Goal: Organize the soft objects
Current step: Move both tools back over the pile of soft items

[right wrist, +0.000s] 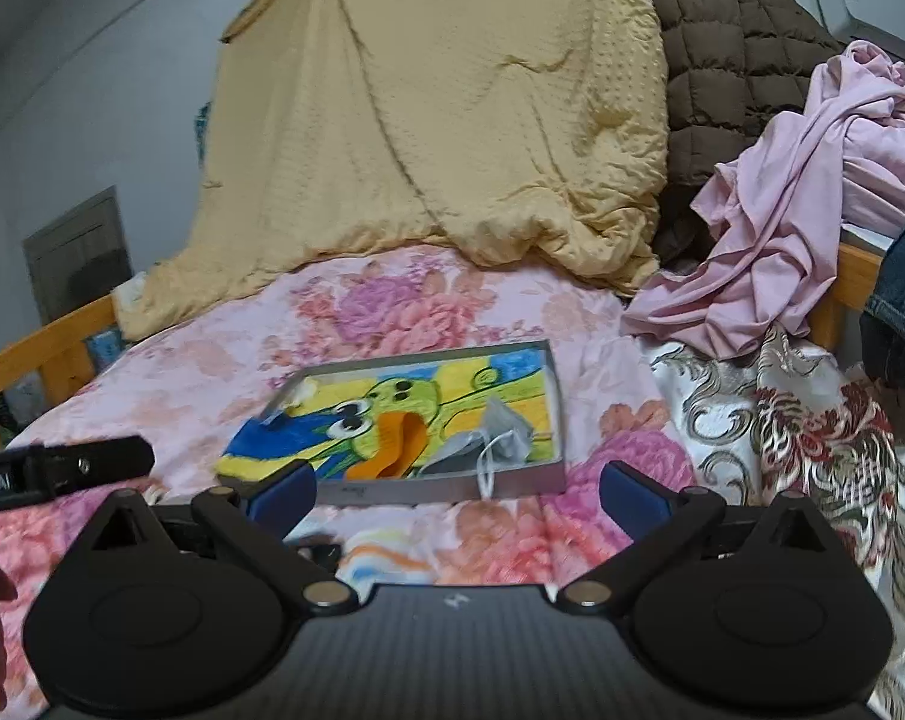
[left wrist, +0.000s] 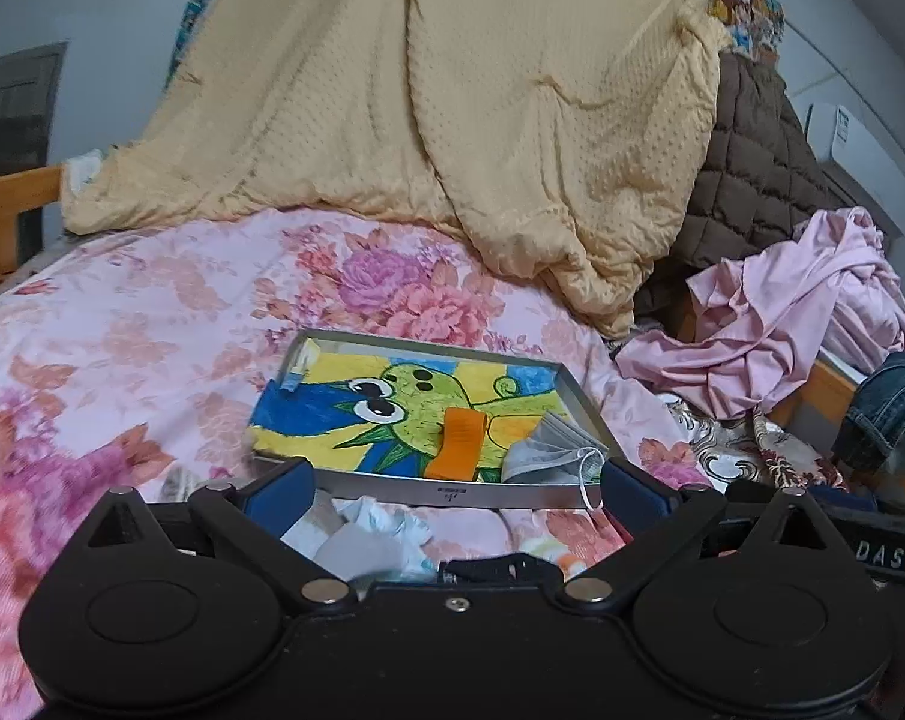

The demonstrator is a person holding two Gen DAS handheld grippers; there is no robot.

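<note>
A shallow metal tray (left wrist: 392, 489) with a colourful frog drawing lies on the floral bedspread (left wrist: 122, 330). In it are an orange insole-like piece (left wrist: 455, 443) and a grey face mask (left wrist: 548, 447). My left gripper (left wrist: 455, 495) is open and empty, just in front of the tray's near rim, above crumpled white tissue (left wrist: 380, 525). In the right wrist view the tray (right wrist: 452, 489), the orange piece (right wrist: 395, 447) and the mask (right wrist: 494, 438) show too. My right gripper (right wrist: 458, 492) is open and empty, before the tray's near edge.
A yellow blanket (left wrist: 452, 120) hangs behind the bed, with a brown quilted coat (left wrist: 752, 180) beside it. Pink cloth (left wrist: 782, 312) and denim (left wrist: 890, 408) pile at the right. The wooden bed rail (right wrist: 50, 348) runs along the left. The left gripper's body (right wrist: 62, 468) shows at the right view's left edge.
</note>
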